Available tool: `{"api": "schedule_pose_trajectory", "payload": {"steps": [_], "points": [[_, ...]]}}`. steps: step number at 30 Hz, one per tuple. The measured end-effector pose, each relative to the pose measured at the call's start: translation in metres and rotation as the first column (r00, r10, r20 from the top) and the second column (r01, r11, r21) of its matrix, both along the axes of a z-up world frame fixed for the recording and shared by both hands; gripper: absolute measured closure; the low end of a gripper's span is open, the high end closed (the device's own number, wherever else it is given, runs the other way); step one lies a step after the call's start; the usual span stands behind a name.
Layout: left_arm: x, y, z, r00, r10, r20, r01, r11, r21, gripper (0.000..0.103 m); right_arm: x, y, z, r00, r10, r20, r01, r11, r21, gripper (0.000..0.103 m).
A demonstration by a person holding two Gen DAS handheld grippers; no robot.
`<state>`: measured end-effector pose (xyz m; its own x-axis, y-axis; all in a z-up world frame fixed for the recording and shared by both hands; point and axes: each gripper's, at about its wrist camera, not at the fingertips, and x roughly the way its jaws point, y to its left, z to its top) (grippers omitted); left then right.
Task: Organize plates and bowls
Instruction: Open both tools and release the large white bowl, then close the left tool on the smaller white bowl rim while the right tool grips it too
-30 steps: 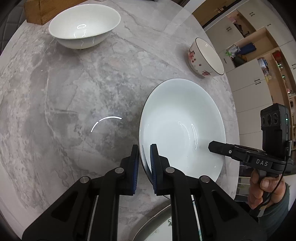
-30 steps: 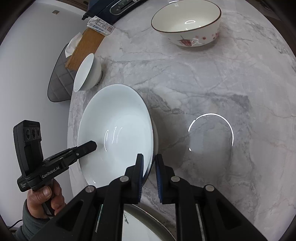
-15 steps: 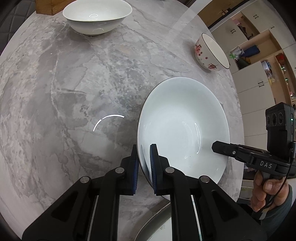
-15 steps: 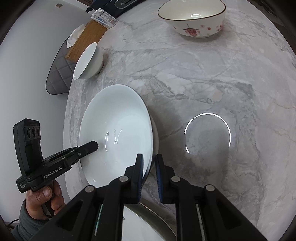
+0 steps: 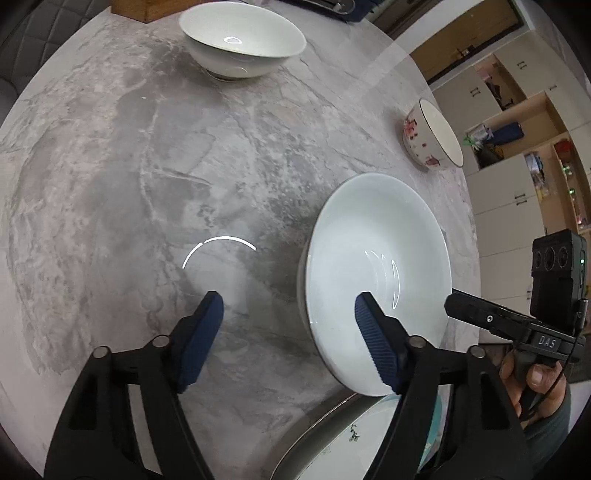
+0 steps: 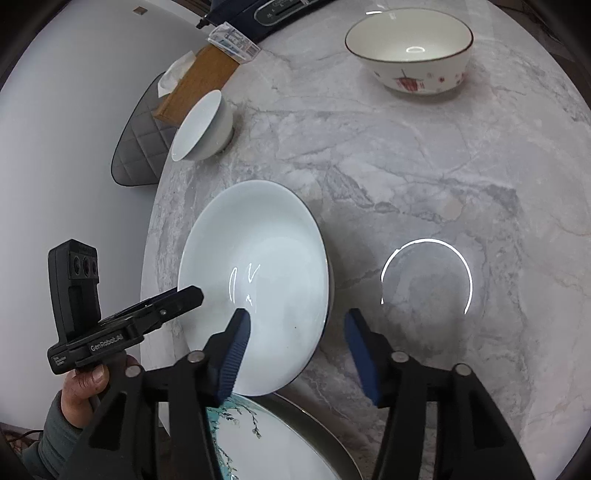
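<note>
Both the left gripper (image 5: 288, 306) and right gripper (image 6: 295, 321) have just spread, pads clear of the white plate's (image 5: 376, 273) rim near the marble table's (image 5: 147, 166) edge, the left view alone showing cupboards (image 5: 517, 147), the right alone a tissue box (image 6: 195, 85).

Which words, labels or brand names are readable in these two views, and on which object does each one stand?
"DAS": on the black body of the right gripper, seen in the left wrist view.
"GenRobot.AI": on the black body of the left gripper, seen in the right wrist view.
Small white print below "GenRobot.AI": too small to read.
White printed label on the clear packet beside the wooden tissue box: blurred, unreadable.
Panel of the dark device at the far table edge: unreadable.
</note>
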<state>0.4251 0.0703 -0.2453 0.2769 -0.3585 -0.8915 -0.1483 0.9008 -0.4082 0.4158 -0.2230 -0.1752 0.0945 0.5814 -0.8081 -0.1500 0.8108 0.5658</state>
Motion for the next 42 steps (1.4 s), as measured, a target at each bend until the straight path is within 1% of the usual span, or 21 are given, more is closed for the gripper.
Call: {"api": "schedule_pose_trajectory", "payload": {"steps": [3, 4, 5, 6, 7, 8, 9, 11, 12, 14, 18, 20, 23, 25, 27, 29, 32, 35, 37, 41, 42], "points": [[-0.010, 0.024, 0.010, 0.999, 0.042, -0.005, -0.042, 0.998, -0.037, 0.030, 0.000, -0.012, 0.011, 1.000, -0.003, 0.030, 0.003, 1.000, -0.009, 0.041], [-0.011, 0.031, 0.014, 0.998, 0.056, 0.005, -0.056, 0.998, -0.043, 0.030, 0.001, -0.017, 0.014, 0.999, -0.013, 0.034, 0.013, 1.000, -0.005, 0.034], [-0.012, 0.041, 0.019, 0.997, 0.074, 0.017, -0.073, 0.996, -0.049, 0.029, 0.004, -0.022, 0.017, 0.999, -0.028, 0.038, 0.028, 1.000, 0.004, 0.029], [-0.010, 0.049, 0.022, 0.996, 0.088, 0.029, -0.086, 0.995, -0.056, 0.025, 0.007, -0.027, 0.022, 0.998, -0.047, 0.051, 0.046, 0.999, 0.018, 0.019], [-0.007, 0.059, 0.024, 0.994, 0.104, 0.039, -0.101, 0.993, -0.066, 0.022, 0.010, -0.030, 0.027, 0.996, -0.060, 0.072, 0.058, 0.998, 0.029, 0.012], [-0.003, 0.067, 0.025, 0.992, 0.122, 0.042, -0.118, 0.990, -0.075, 0.013, 0.015, -0.032, 0.033, 0.993, -0.071, 0.097, 0.068, 0.997, 0.040, 0.009], [0.004, 0.076, 0.027, 0.989, 0.141, 0.045, -0.137, 0.987, -0.080, 0.006, 0.021, -0.032, 0.037, 0.990, -0.078, 0.117, 0.072, 0.996, 0.054, 0.000], [0.021, 0.093, 0.032, 0.980, 0.184, 0.080, -0.177, 0.980, -0.086, 0.002, 0.038, -0.024, 0.044, 0.987, -0.079, 0.142, 0.070, 0.995, 0.069, 0.000], [0.030, 0.100, 0.035, 0.974, 0.201, 0.107, -0.193, 0.978, -0.080, 0.002, 0.047, -0.018, 0.046, 0.986, -0.068, 0.150, 0.059, 0.996, 0.065, 0.000], [0.053, 0.112, 0.042, 0.966, 0.211, 0.149, -0.206, 0.977, -0.051, 0.002, 0.068, 0.000, 0.049, 0.985, -0.036, 0.170, 0.026, 0.998, 0.061, 0.000], [0.106, 0.126, 0.042, 0.971, 0.186, 0.148, -0.190, 0.982, 0.010, 0.002, 0.116, 0.038, 0.043, 0.990, -0.016, 0.143, 0.002, 0.995, 0.098, 0.000], [0.129, 0.130, 0.039, 0.975, 0.175, 0.133, -0.182, 0.982, 0.041, 0.002, 0.141, 0.059, 0.040, 0.989, -0.010, 0.144, -0.004, 0.996, 0.092, 0.000], [0.157, 0.135, 0.036, 0.975, 0.168, 0.144, -0.177, 0.983, 0.050, 0.002, 0.169, 0.083, 0.033, 0.994, -0.012, 0.112, -0.001, 0.993, 0.115, 0.000], [0.171, 0.135, 0.034, 0.977, 0.153, 0.148, -0.163, 0.985, 0.062, 0.002, 0.183, 0.099, 0.032, 0.993, -0.001, 0.119, -0.011, 0.995, 0.103, 0.000], [0.181, 0.133, 0.028, 0.982, 0.130, 0.137, -0.141, 0.987, 0.079, 0.002, 0.194, 0.116, 0.027, 0.992, 0.026, 0.125, -0.034, 0.997, 0.066, 0.000], [0.186, 0.133, 0.023, 0.984, 0.124, 0.130, -0.137, 0.986, 0.091, 0.002, 0.203, 0.127, 0.018, 0.994, 0.036, 0.105, -0.041, 0.998, 0.048, 0.000], [0.193, 0.136, 0.017, 0.983, 0.135, 0.123, -0.147, 0.984, 0.100, 0.002, 0.213, 0.134, 0.008, 0.995, 0.035, 0.093, -0.037, 0.999, 0.028, 0.001], [0.200, 0.134, 0.010, 0.988, 0.115, 0.107, -0.127, 0.984, 0.121, 0.002, 0.219, 0.143, -0.001, 0.995, 0.048, 0.083, -0.048, 0.999, 0.002, 0.002], [0.204, 0.130, 0.004, 0.993, 0.089, 0.081, -0.099, 0.986, 0.137, 0.002, 0.222, 0.146, -0.006, 0.996, 0.054, 0.070, -0.053, 0.999, -0.006, 0.007], [0.210, 0.131, -0.001, 0.990, 0.112, 0.082, -0.123, 0.982, 0.140, 0.003, 0.223, 0.152, -0.010, 0.995, 0.070, 0.066, -0.068, 0.997, -0.027, 0.014], [0.212, 0.131, -0.001, 0.990, 0.116, 0.082, -0.127, 0.982, 0.141, 0.003, 0.223, 0.154, -0.011, 0.995, 0.078, 0.065, -0.076, 0.997, -0.032, 0.019]]}}
